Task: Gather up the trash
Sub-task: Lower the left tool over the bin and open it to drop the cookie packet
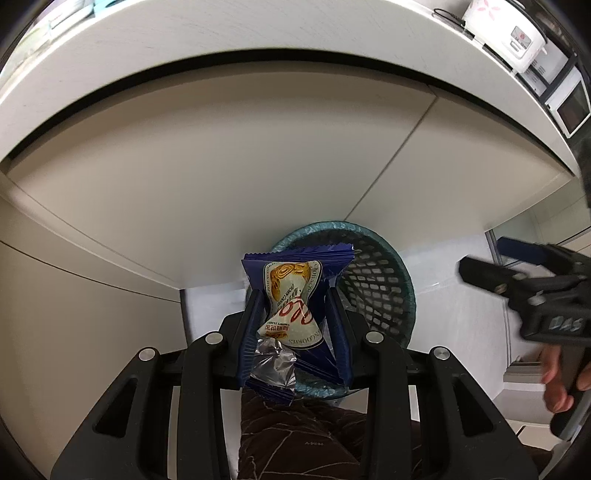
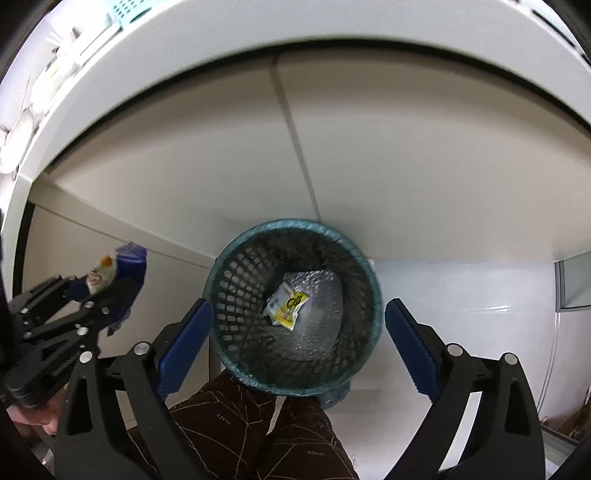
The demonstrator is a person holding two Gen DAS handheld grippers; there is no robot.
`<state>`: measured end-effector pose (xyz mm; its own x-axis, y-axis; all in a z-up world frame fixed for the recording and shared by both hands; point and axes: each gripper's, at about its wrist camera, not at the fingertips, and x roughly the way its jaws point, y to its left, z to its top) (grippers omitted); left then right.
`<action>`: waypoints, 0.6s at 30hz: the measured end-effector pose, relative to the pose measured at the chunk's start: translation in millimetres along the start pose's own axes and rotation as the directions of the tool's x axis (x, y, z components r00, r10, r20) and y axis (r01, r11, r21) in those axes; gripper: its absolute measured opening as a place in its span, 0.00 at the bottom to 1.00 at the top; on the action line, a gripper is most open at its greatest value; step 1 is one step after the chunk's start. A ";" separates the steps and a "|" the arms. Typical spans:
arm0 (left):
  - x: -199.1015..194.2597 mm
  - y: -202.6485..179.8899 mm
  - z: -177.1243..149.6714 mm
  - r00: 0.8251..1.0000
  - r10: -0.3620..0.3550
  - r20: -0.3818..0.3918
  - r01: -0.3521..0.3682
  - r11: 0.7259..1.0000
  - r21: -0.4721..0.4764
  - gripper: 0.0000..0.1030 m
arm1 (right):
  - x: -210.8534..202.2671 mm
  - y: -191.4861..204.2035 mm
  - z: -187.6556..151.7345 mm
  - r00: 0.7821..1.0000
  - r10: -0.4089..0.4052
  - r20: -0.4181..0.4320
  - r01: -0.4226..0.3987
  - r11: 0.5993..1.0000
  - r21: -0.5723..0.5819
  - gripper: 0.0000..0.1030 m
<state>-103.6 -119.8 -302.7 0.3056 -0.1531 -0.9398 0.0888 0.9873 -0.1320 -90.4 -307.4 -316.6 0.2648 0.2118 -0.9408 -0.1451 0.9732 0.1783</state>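
My left gripper (image 1: 293,295) is shut on a blue cookie wrapper (image 1: 291,291) with a torn silver end, held above and just left of a teal mesh waste basket (image 1: 402,280) on the floor. In the right wrist view my right gripper (image 2: 297,317) is open and empty, its blue pads (image 2: 186,343) spread on either side of the basket (image 2: 221,295). A yellow and white wrapper (image 2: 286,304) lies on the basket's bottom. The left gripper with the blue wrapper (image 2: 118,269) shows at the left of that view; the right gripper (image 1: 498,264) shows at the right of the left wrist view.
A white counter edge (image 1: 258,33) runs overhead with beige cabinet doors (image 1: 221,166) behind the basket. A rice cooker (image 1: 517,37) and a microwave (image 1: 570,107) stand on the counter at the right. The person's dark patterned trousers (image 2: 240,424) are below the basket.
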 end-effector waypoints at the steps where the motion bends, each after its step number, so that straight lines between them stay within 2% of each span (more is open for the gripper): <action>1: 1.5 -1.7 0.2 1.000 -0.003 -0.001 0.003 1.000 0.003 0.33 | -4.2 -5.8 -0.2 1.000 -0.002 0.008 0.002 1.000 0.010 0.88; 12: 25.8 -42.0 -1.1 0.998 -0.042 -0.038 0.045 0.996 0.078 0.33 | -34.9 -59.3 -7.7 0.998 -0.044 0.048 0.040 0.995 0.090 0.89; 18: 34.7 -50.2 0.4 0.997 -0.051 -0.059 0.056 0.994 0.097 0.33 | -43.4 -72.9 -9.7 0.997 -0.049 0.057 0.043 0.994 0.103 0.89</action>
<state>-97.0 -174.7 -328.5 0.2441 -0.2001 -0.9489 0.1973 0.9683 -0.1534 -100.6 -388.4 -291.6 0.3253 0.1682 -0.9305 -0.0342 0.9855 0.1662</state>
